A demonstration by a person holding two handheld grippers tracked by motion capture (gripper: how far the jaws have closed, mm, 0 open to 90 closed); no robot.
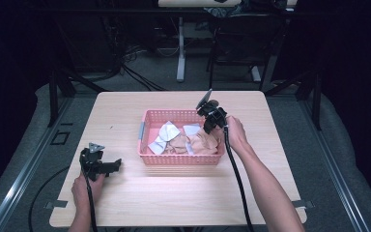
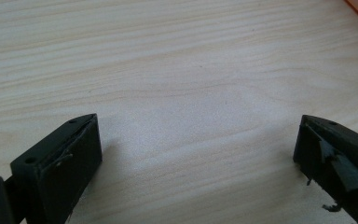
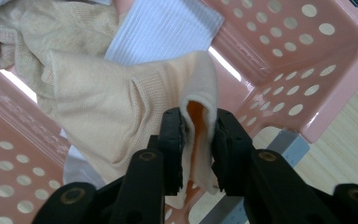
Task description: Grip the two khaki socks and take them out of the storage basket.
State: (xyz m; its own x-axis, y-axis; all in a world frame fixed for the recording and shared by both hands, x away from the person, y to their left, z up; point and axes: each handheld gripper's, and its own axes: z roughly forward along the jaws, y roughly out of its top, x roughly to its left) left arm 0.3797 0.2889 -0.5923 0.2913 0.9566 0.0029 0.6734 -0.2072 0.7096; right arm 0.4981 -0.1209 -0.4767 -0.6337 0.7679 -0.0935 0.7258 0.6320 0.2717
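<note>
Over on the left, the left hand-held gripper (image 1: 117, 165) sits low on the wooden surface (image 1: 174, 193), jaws spread wide with bare wood between them. Centre stage, the pink perforated basket (image 1: 178, 159) holds white cloths (image 1: 168, 131) and beige garments, possibly socks. On the right, the right hand-held gripper (image 3: 198, 140) has its jaws clamped on a beige sock (image 3: 121, 116) above the basket's right end.

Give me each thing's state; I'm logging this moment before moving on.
Left gripper: open, empty, over bare wooden table.
Right gripper: shut on beige knit sock, at the basket.
Pink perforated plastic basket: upright, holding beige and white socks.
White ribbed sock: lying in the basket.
</note>
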